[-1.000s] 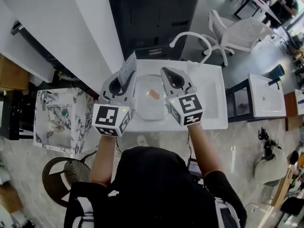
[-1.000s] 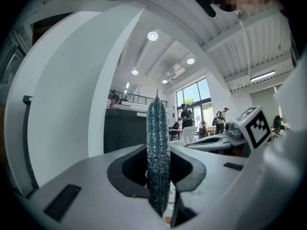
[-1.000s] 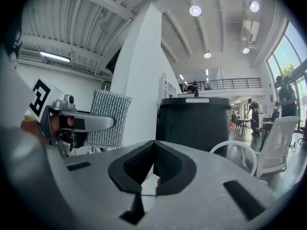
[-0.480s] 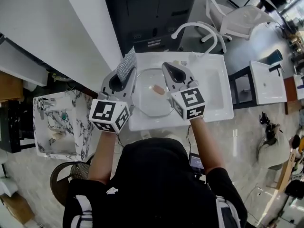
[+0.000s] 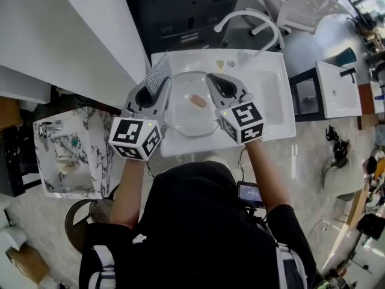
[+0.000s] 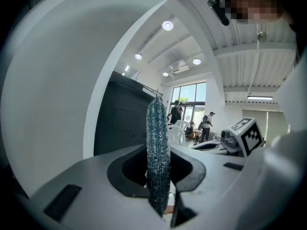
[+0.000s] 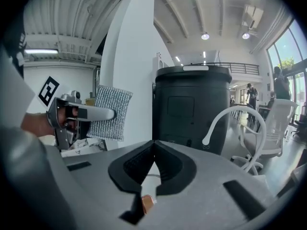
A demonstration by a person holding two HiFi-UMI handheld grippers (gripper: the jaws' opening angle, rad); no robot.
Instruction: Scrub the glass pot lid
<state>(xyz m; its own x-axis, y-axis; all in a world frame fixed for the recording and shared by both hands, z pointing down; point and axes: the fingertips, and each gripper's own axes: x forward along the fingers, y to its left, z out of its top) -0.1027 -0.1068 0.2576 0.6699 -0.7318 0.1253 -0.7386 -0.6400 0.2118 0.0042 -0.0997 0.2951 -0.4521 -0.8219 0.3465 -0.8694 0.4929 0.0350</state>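
**A:** Left gripper is clenched on a mesh scouring pad, which stands edge-up. Right gripper is closed on nothing.

**B:** And the glass pot lid?

**A:** It lies knob-up in the white sink, between the two grippers.

**B:** How should it be scrubbed?

**A:** My judgement: turn the pad's flat face onto the glass. Steady the lid at its knob with the right gripper, then circle outward to the rim.

**B:** What else is in the basin?

**A:** Only the lid, as far as I can see.
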